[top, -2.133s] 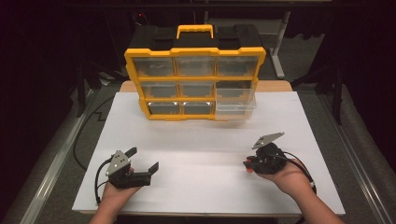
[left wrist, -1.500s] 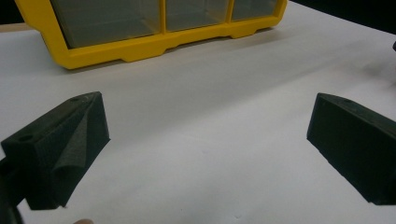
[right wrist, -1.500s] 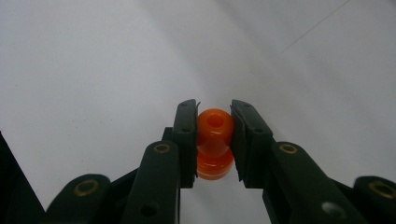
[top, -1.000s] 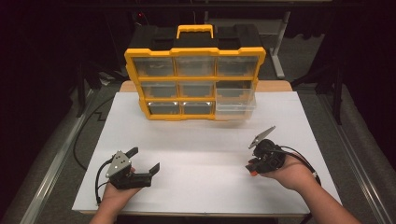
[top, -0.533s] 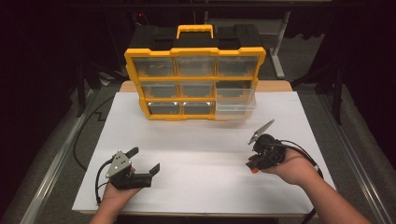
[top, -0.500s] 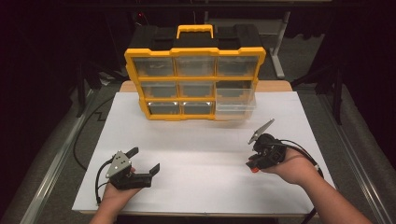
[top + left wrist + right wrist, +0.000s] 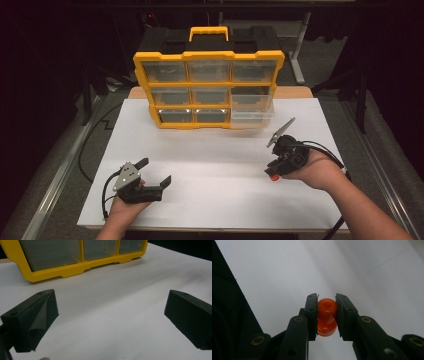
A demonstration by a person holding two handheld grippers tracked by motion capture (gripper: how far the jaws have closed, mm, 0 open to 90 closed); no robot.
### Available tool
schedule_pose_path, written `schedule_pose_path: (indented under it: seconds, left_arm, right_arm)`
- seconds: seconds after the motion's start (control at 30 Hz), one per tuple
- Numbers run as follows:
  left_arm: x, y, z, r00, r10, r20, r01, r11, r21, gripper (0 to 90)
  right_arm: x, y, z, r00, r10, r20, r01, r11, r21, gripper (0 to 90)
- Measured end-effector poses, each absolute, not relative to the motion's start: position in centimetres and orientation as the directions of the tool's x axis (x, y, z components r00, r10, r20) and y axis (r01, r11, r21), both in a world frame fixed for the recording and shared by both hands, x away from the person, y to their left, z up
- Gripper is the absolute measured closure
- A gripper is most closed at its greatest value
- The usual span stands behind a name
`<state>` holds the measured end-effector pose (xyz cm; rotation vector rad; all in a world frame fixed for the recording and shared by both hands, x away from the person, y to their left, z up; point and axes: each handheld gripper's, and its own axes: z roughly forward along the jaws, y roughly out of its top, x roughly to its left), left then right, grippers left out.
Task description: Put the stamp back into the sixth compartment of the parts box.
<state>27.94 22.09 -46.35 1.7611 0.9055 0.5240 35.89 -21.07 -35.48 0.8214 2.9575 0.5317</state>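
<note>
Your right gripper (image 7: pixel 326 315) is clamped on the orange bead (image 7: pixel 326 316), held just above the white table (image 7: pixel 220 150). The bead looks small, light, hard and smooth; grip its narrow waist so it cannot roll out. Your left gripper (image 7: pixel 156 172) stands apart, empty.

- No lettering, label, brand or number can be read anywhere.
- The yellow organiser case (image 7: pixel 208 90) shows plain fronts — no print legible.
- The white desk (image 7: pixel 215 165) bears no markings.
</note>
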Motion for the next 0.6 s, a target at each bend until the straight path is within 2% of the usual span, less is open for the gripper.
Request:
schedule_pose_path:
  seconds: [0.6]
  left_arm:
    - [27.9,22.1,-46.3,0.625,0.778,-0.070,0.327,-0.179,0.928,0.2]
  right_arm:
    - [36.4,-21.4,-31.9,-0.870,0.491,0.048,0.478,0.816,0.325,73.3]
